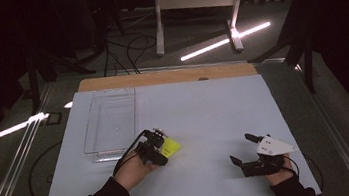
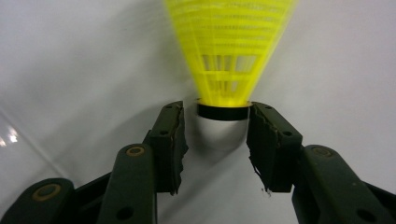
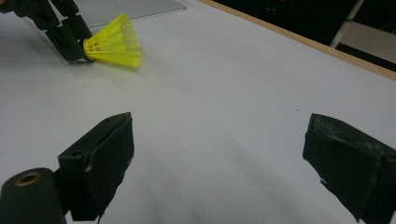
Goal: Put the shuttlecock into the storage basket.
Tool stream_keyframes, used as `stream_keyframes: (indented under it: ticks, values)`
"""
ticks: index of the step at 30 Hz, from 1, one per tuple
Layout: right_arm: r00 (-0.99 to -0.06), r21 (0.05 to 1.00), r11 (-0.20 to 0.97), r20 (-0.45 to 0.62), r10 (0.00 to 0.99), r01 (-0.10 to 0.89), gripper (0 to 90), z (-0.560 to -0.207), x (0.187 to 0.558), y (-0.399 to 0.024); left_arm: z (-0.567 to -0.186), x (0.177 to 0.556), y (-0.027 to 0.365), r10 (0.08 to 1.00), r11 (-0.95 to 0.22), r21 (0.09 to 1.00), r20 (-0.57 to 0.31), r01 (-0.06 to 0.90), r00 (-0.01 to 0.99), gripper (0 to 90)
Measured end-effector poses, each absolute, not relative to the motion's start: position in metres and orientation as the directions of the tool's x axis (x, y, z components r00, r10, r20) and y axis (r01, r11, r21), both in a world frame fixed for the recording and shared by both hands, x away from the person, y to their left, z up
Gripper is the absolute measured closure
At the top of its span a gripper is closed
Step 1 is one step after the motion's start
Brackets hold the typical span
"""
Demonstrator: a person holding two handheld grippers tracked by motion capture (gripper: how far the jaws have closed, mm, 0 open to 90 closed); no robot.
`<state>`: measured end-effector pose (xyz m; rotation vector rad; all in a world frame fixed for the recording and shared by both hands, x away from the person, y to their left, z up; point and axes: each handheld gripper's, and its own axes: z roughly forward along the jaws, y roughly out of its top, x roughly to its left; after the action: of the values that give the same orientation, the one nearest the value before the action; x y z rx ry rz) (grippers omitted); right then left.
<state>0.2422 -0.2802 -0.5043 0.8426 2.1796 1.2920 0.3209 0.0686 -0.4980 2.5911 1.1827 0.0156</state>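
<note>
High view: white table [image 1: 204, 109], wood edge at its far side, with a clear tray [image 1: 112, 123] on the left part. Right gripper [image 1: 243, 150] rests near the front right corner, jaws wide apart, nothing between them. Left gripper [image 1: 161, 150] sits just in front of the tray, jaws pressed on the white cork of a yellow shuttlecock [image 2: 226, 56] lying on the table, skirt pointing away. No writing is readable
</note>
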Motion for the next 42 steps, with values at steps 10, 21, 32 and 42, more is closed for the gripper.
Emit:
stream_keyframes:
  ticks: [10,21,32,42]
  values:
    - [-0.703,0.889,0.371,-0.083,0.706,0.267,8.9,-0.505,0.242,-0.280,-0.500,0.322,0.068,0.726,-0.647,0.249,-0.089,0.721,0.682,65.2]
    - [-0.703,0.889,0.372,-0.084,0.706,0.268,8.9,-0.505,0.243,-0.280,-0.491,0.324,0.070,0.680,-0.689,0.247,-0.106,0.682,0.725,66.1]
    - [-0.702,0.889,0.371,-0.083,0.707,0.269,8.9,-0.505,0.243,-0.280,-0.464,0.326,0.071,0.629,-0.721,0.270,-0.130,0.638,0.766,66.2]
    - [-0.702,0.888,0.372,-0.082,0.708,0.271,8.9,-0.505,0.243,-0.280,-0.442,0.324,0.071,0.539,-0.791,0.261,-0.131,0.553,0.832,66.2]
